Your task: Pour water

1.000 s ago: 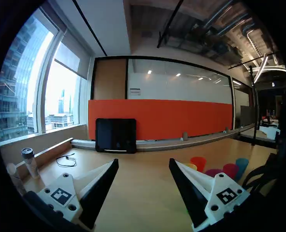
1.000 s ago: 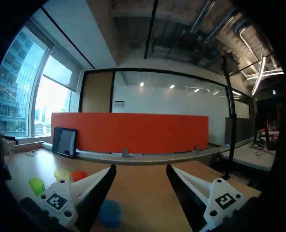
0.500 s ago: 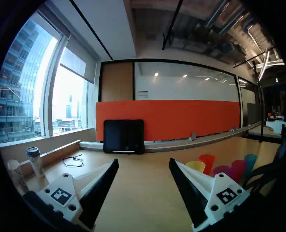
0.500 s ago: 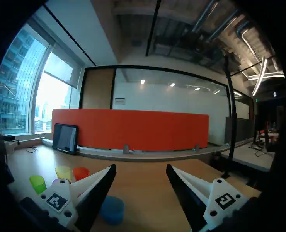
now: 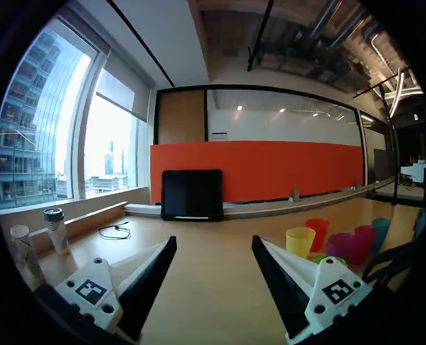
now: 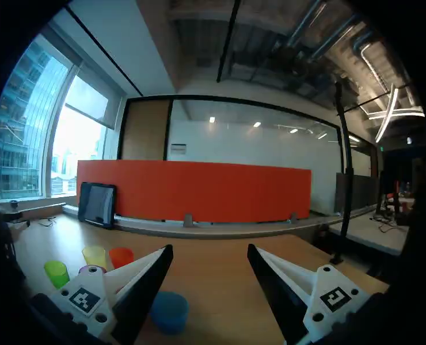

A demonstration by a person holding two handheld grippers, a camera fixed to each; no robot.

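Desk: wooden tabletop in a window-side office.
Left gripper: fingers spread wide, empty, seemingly ready to grasp.
Right gripper: likewise spread wide, holding nothing.
Cups: coloured cups stand upright, grouped close, probably for pouring; blue cup stands apart, nearer.

Bright daylight through windows, panes overexposed; focus sharp; fisheye bending at edges.

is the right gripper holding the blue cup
No, the right gripper is open and empty; the blue cup stands on the table near one finger.
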